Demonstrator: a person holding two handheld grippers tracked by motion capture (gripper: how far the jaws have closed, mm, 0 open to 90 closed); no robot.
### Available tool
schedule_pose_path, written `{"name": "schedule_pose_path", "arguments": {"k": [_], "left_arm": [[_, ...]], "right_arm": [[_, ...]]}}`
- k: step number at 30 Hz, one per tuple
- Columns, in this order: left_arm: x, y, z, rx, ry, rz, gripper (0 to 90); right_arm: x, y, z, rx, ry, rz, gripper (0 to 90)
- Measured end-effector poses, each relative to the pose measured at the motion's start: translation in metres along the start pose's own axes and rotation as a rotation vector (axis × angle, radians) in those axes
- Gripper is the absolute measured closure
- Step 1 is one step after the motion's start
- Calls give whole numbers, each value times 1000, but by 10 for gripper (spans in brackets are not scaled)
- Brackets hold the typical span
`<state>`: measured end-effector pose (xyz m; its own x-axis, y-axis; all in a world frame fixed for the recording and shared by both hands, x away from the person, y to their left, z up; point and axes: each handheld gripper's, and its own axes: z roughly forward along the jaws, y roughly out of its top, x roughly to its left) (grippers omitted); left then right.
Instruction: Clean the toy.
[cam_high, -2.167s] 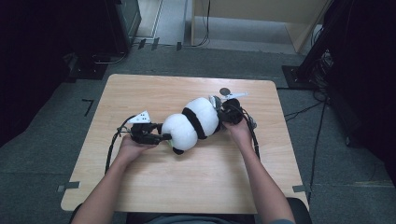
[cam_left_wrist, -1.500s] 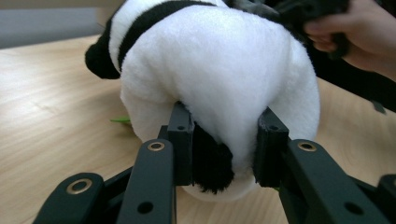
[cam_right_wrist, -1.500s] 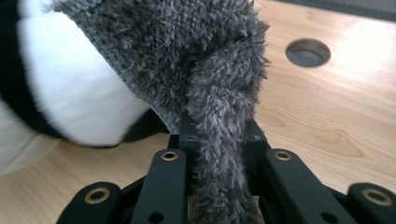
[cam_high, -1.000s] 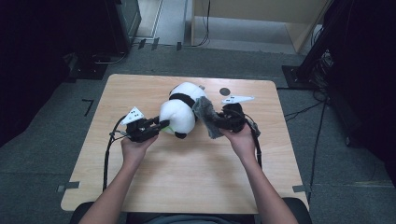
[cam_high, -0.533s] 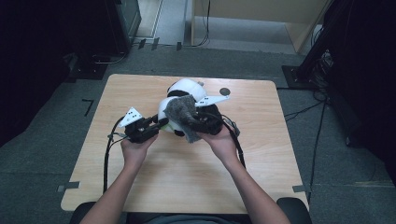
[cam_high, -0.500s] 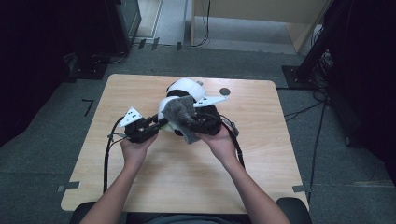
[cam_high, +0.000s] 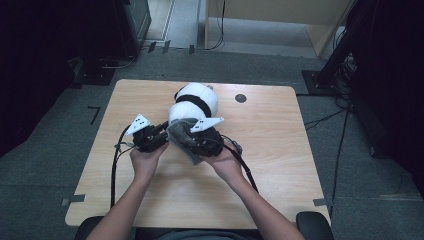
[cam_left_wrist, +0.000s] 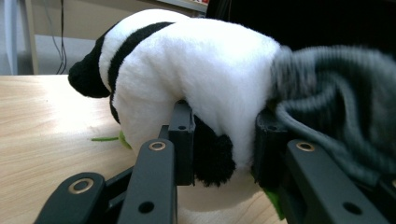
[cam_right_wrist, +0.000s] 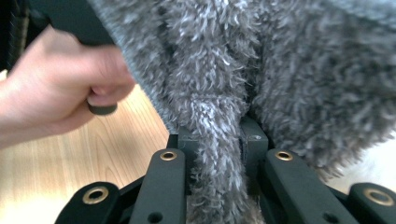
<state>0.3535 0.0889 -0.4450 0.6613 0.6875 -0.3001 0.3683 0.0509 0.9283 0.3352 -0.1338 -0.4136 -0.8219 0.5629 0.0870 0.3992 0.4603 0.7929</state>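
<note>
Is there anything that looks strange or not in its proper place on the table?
Nothing looks damaged or spilled. The panda plush lies on its side, its lower part pinched by the left gripper. The right gripper is shut on a fold of grey fuzzy cloth bunched against it.

Soft white-and-black plush panda toy (cam_left_wrist: 196, 70), fuzzy grey knitted cloth (cam_right_wrist: 261, 70) with ribbed edge, pale smooth matt wooden table (cam_high: 280, 165), matt black plastic gripper jaws with brass-coloured rivets
</note>
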Motion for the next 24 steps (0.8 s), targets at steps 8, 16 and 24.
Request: {"name": "schedule_pose_path", "arguments": {"k": [8, 16, 24], "left_arm": [[4, 6, -7, -21, 1, -54, 671], [8, 16, -22, -78, -9, -74, 671], [11, 15, -23, -71, 18, -64, 671]], "right_arm": [[-7, -17, 13, 52, -10, 1, 775], [-22, -30, 16, 123, -55, 45, 774], [-25, -30, -9, 91, -52, 58, 773]]}}
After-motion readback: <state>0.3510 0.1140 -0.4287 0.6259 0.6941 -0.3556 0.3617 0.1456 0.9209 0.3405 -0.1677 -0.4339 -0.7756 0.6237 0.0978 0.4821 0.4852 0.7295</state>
